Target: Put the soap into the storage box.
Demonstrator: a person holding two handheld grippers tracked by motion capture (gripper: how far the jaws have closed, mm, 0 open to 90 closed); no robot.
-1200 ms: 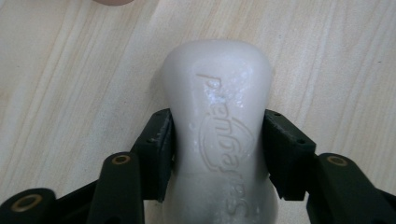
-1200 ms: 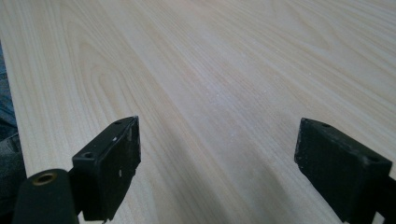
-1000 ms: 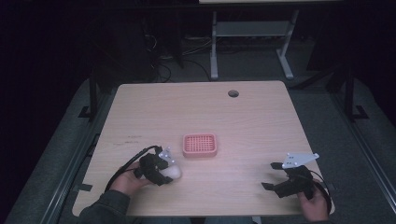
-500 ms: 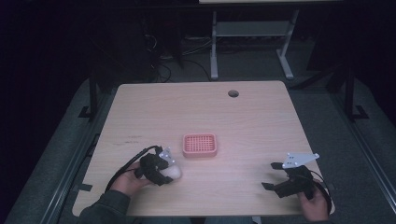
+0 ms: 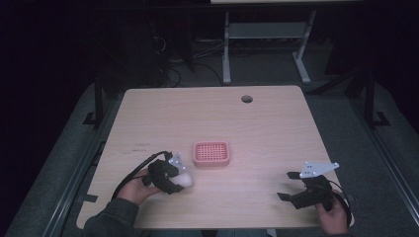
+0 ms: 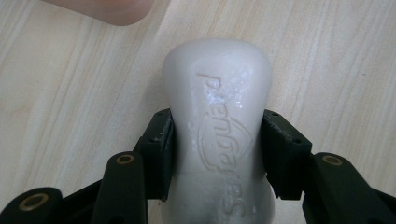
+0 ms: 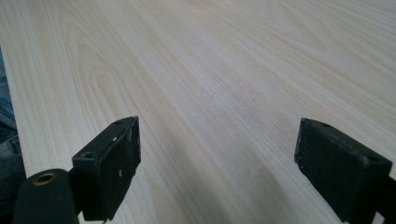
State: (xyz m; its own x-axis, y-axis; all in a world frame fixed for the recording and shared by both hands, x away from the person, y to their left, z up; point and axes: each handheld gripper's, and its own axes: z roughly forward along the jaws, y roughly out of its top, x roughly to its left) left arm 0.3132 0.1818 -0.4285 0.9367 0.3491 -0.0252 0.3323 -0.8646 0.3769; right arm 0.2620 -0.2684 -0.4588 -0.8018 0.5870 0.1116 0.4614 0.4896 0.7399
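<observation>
**Bar of soap clamped in the left gripper near the pink dish**

High view: the left gripper (image 5: 173, 177), lower left of centre in the frame, holds a white bar of soap (image 5: 185, 180) on or just above the wooden table (image 5: 267, 128); the frames do not settle whether the bar touches the top. A pink slotted soap dish (image 5: 211, 153) lies just beside it, up and to the right, near the frame's centre. The right gripper (image 5: 291, 186) hovers at the lower right, well apart from both.

Left gripper view: the two black jaws press the long sides of the soap (image 6: 218, 140) at about mid-length, one pad on each flank. Embossed lettering runs along the upper face, and small glints on it suggest a damp or waxy film. A corner of the dish (image 6: 100, 7) shows at the upper left edge.

Right gripper view: the jaws stand wide apart over bare table (image 7: 224, 70), with nothing between them.

Handling, as a judgement: the bar looks rigid, light and smooth, with rounded edges, so it is likely to slip forward out of a flat pinch if squeezed hard or tilted nose-down. The flanks at mid-length, where they are closest to parallel, offer the surest hold; the embossed face and tapered end offer less.
</observation>
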